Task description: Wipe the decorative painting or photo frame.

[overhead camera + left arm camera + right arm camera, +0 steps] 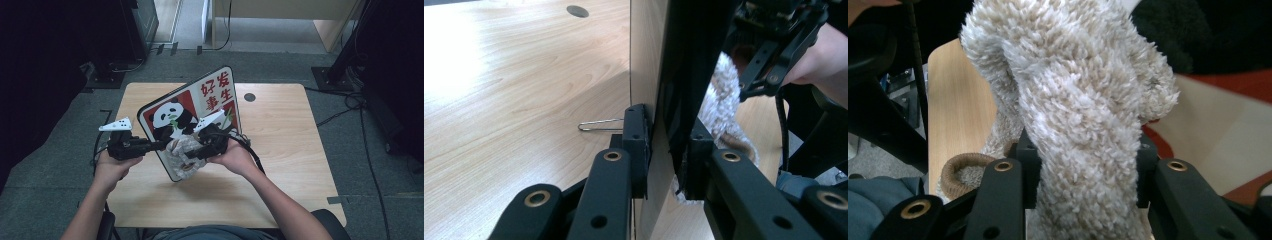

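Two tongs are at work, and each is clamped on its own thing. The left tongs (pixel 159 144) are pinched shut on the left edge of the panda board (pixel 187 117), seemingly so that the board is kept propped upright on its lower edge while its face is rubbed. The right tongs (pixel 1083 165) are closed on a fluffy beige sock (pixel 1073 95), which is bunched between them like a wiping pad. In the high view the sock (pixel 181 150) is pressed against the lower front of the board, just beside the left tongs. A thin wire stand (pixel 596 125) is seen behind the board. Beneath the board lies the wooden counter (pixel 280 150), the board standing near its middle.
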Tool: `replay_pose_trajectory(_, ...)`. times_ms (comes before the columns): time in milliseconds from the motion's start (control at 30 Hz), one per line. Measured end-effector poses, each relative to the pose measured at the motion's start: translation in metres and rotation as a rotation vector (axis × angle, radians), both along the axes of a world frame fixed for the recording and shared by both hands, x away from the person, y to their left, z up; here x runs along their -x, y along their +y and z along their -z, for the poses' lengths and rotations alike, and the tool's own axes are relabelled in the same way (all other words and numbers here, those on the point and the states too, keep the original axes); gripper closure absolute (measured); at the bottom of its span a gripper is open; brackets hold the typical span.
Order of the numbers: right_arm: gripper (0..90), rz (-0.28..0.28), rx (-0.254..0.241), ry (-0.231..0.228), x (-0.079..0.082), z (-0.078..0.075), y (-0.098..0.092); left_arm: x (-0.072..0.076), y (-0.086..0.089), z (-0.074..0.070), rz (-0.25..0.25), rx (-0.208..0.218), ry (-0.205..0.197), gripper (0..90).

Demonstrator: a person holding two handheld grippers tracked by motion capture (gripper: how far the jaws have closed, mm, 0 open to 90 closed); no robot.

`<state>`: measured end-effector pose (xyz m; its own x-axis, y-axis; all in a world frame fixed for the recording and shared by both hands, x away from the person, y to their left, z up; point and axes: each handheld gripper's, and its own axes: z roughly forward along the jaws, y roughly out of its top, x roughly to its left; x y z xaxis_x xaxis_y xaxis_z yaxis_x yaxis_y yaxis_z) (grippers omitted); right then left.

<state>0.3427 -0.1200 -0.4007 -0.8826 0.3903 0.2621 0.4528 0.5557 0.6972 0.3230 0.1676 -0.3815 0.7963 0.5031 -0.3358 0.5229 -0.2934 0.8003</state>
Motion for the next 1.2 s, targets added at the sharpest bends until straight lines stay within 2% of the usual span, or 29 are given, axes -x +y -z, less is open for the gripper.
replay_pose_trajectory(500, 62.9, 0.001, 0.016, 0.031, 0.009, 0.039, -0.006, 0.001, -0.001, 0.000, -0.007, 0.001, 0.000, 78.1)
replay_pose_trajectory(633, 62.9, 0.002, 0.030, 0.041, 0.011, 0.046, -0.006, 0.001, -0.001, 0.000, -0.009, 0.003, 0.001, 78.0)
replay_pose_trajectory(800, 62.9, -0.005, 0.060, 0.055, 0.015, 0.063, -0.008, 0.001, -0.001, 0.000, -0.009, 0.003, 0.003, 77.9)
replay_pose_trajectory(867, 62.9, -0.013, 0.066, 0.047, 0.016, 0.068, -0.008, 0.001, -0.001, 0.000, -0.007, 0.002, 0.001, 77.9)
replay_pose_trajectory(967, 62.9, -0.015, 0.095, 0.070, 0.017, 0.075, -0.008, 0.001, -0.001, 0.000, -0.008, 0.003, 0.002, 77.8)
replay_pose_trajectory(1200, 63.0, -0.022, 0.083, 0.106, 0.016, 0.074, -0.011, 0.001, -0.001, 0.000, -0.004, 0.008, 0.000, 76.1)
